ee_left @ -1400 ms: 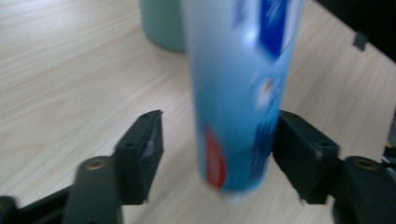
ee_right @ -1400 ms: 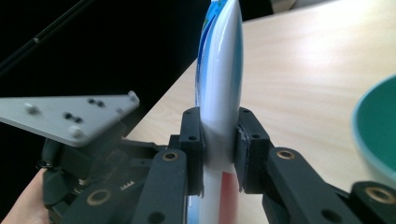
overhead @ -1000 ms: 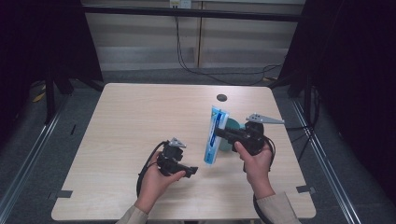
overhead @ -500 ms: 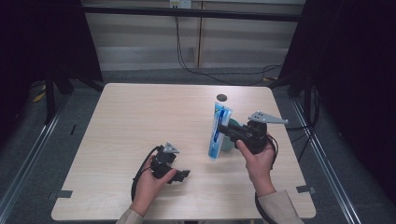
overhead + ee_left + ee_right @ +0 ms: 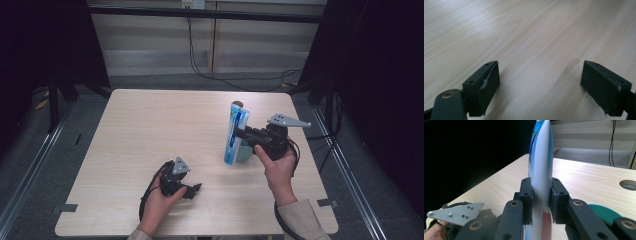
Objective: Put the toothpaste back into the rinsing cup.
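A blue-and-white tube [image 5: 232, 125] stands nearly upright above the table's right half, with my right gripper [image 5: 240, 133] shut on its middle from the right. In the right gripper view both pads pinch the tube [image 5: 541, 157] flat between them, right gripper [image 5: 541, 202]. A teal round thing [image 5: 245, 152] sits on the table just below and behind the tube. My left gripper [image 5: 195, 189] lies low near the front edge. Its jaws have just been opening and stand wide over bare wood, left gripper [image 5: 540, 82], with nothing between them.
The light wooden table [image 5: 165, 125] has a round hole [image 5: 629, 184] near its far edge, behind the tube's top. Dark frame rails run along both sides. Cables trail from each gripper to the near edge.
The left hand has drawn back toward the near edge and sunk closer to the table. The tube in the right gripper has turned more edge-on and stands straighter.
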`<state>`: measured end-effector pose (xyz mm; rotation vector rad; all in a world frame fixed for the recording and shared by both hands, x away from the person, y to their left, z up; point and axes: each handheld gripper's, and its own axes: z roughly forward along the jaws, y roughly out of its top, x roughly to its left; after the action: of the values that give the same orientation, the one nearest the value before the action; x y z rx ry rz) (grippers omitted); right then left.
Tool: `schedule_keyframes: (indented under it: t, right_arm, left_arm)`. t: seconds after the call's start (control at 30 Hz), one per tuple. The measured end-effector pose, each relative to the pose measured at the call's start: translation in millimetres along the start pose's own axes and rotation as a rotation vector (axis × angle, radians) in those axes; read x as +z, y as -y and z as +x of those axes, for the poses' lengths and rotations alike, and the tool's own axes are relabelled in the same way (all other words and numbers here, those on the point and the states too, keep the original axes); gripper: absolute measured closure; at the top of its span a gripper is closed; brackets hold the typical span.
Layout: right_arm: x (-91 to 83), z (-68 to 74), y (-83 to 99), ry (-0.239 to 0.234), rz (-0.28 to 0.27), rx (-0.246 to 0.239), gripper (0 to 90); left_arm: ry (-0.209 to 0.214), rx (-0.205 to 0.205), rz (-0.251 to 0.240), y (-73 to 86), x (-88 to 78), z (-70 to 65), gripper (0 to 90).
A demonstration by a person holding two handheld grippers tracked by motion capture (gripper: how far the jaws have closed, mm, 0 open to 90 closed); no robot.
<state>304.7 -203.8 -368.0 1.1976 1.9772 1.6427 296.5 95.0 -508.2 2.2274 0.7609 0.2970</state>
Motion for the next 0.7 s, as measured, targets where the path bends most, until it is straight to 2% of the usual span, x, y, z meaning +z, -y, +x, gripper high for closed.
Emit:
schedule_keyframes:
  t: [0.2,0.53,0.6,0.7]
  right_arm:
    - [-0.5,0.0,-6.9,-0.001,-0.011,-0.001,74.3]
    - [-0.3,5.5,-21.6,0.024,-0.023,-0.047,74.4]
    - [-0.3,5.9,-24.6,0.031,-0.027,-0.053,74.3]
    - [-1.2,5.9,-28.8,0.039,-0.037,-0.061,74.3]
  left_arm:
    - [-0.001,0.0,0.002,0.0,-0.1,0.0,14.9]
    - [-0.003,0.004,-0.002,0.0,0.2,0.3,14.8]
    - [-0.004,-0.011,-0.009,0.1,0.7,-0.7,14.9]
    - [-0.006,-0.007,-0.008,0.0,0.6,-0.5,14.9]
